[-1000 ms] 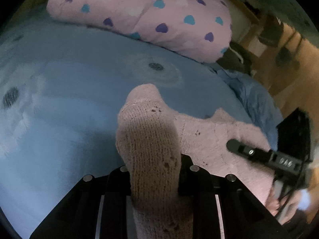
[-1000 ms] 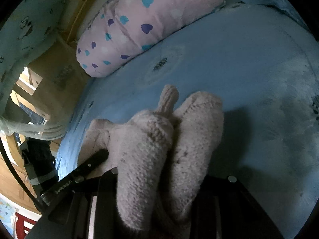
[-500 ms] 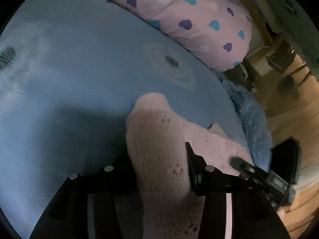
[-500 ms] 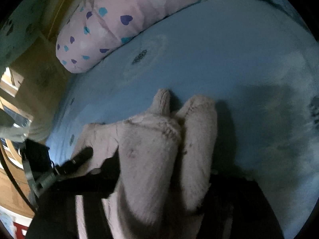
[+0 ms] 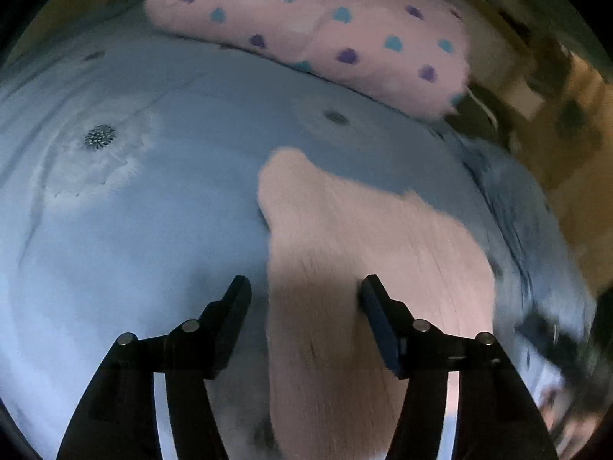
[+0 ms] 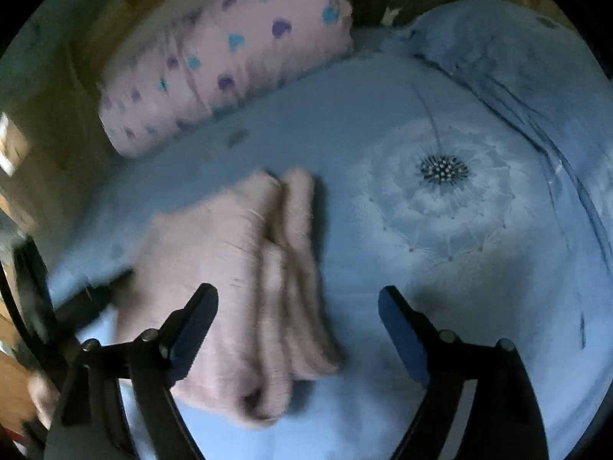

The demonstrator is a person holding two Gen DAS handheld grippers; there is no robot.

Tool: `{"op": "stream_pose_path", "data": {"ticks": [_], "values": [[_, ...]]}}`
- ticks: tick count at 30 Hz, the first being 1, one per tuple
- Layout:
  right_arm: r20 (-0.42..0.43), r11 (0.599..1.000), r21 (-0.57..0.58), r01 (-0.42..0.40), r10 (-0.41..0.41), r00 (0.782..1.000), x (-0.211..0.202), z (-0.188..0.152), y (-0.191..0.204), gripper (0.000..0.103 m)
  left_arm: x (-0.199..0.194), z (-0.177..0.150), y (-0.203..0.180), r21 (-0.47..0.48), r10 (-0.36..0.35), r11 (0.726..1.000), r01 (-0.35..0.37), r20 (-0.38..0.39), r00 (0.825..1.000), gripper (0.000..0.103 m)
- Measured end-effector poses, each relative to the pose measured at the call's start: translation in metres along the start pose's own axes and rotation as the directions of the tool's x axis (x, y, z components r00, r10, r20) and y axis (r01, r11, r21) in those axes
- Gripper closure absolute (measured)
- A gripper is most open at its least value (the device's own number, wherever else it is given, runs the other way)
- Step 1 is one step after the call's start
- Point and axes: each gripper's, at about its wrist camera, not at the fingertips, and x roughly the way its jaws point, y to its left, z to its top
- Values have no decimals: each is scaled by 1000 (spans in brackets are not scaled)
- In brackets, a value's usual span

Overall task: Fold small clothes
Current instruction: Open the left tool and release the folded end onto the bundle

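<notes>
Where nothing encloses it, pink knit garment (image 6: 230,268) on bedspread (image 6: 440,115)

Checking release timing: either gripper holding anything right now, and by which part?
Nothing held. Left gripper and right gripper are both opening, pads clear of the pink knit garment lying on the blue bedsheet.

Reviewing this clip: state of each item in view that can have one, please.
Pink knit garment: folded, lying on the bed, held by neither gripper.
Left gripper: jaws opening, garment between them, pads clear of it.
Right gripper: jaws opening, wide, clear of the garment.
Heart-print pillow: lying at the bed's far edge.
</notes>
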Motion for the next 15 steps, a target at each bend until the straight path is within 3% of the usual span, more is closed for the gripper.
{"op": "stream_pose_path", "data": {"ticks": [3,7,10,11,12,13,14,15], "values": [[-13,999,25,-29,30,999,4,-5,1,14,-19,-24,-11,39,1,999,-2,30,1000,62],[-64,999,7,-42,42,997,24,-15,14,14,-29,-50,-30,98,95,990,-100,54,994,62],[-80,998,-57,-26,22,997,41,-21,26,14,-26,-66,-41,137,123,981,-133,79,989,62],[-86,997,-82,-4,-3,996,46,-22,30,18,-22,-69,-44,159,127,978,-137,73,989,62],[-85,994,-104,13,-22,996,46,-25,33,29,-15,-69,-49,190,135,971,-144,61,989,62],[-90,989,-142,44,-57,994,48,-25,38,63,-11,-69,-52,208,141,966,-151,61,988,61],[-105,978,-196,65,-87,991,50,-24,45,75,-9,-70,-54,213,142,965,-153,66,988,60],[-100,968,-241,65,-92,991,49,-23,52,77,-7,-69,-55,200,145,967,-158,74,987,59]]}}
